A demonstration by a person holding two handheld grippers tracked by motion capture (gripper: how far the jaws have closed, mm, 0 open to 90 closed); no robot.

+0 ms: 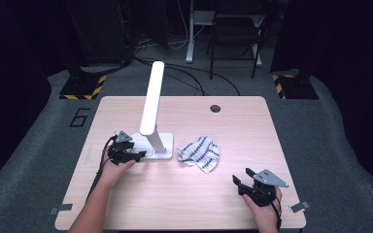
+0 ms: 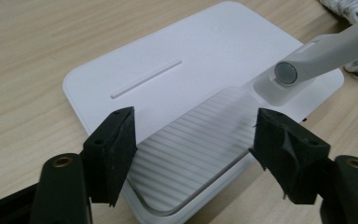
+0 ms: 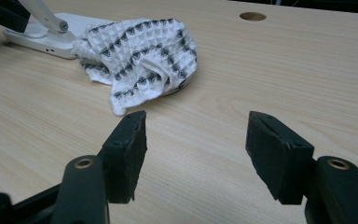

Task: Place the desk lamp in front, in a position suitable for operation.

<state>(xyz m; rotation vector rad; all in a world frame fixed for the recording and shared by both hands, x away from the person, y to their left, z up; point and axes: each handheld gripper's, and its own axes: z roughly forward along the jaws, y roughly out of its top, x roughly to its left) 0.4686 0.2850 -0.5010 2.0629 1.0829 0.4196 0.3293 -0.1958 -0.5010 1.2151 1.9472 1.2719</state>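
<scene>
We held the left gripper [image 1: 137, 155] at the near left edge of the flat white rectangular base [image 2: 177, 84] of the white plastic desk lamp [image 1: 151, 99], which stood left of centre on the pale wooden worktop [image 1: 233, 141]. In the left gripper view its jaws stood wide apart over the ribbed panel [image 2: 191, 154] set into the base, with nothing pressed between them; whether a pad brushed the base we could not quite tell from that angle. The lamp's grey arm [image 2: 326, 53] rose from a round hinge [image 2: 286, 73] at the base's far corner.

Just right of the base lay a crumpled white waffle cloth with dark checks [image 1: 201, 153], touching the base in the right gripper view. The right gripper [image 1: 240, 185] sat at the near right of the worktop, well apart from the cloth, its jaws apart and empty. A round hole [image 1: 215, 108] marked the far side of the worktop.
</scene>
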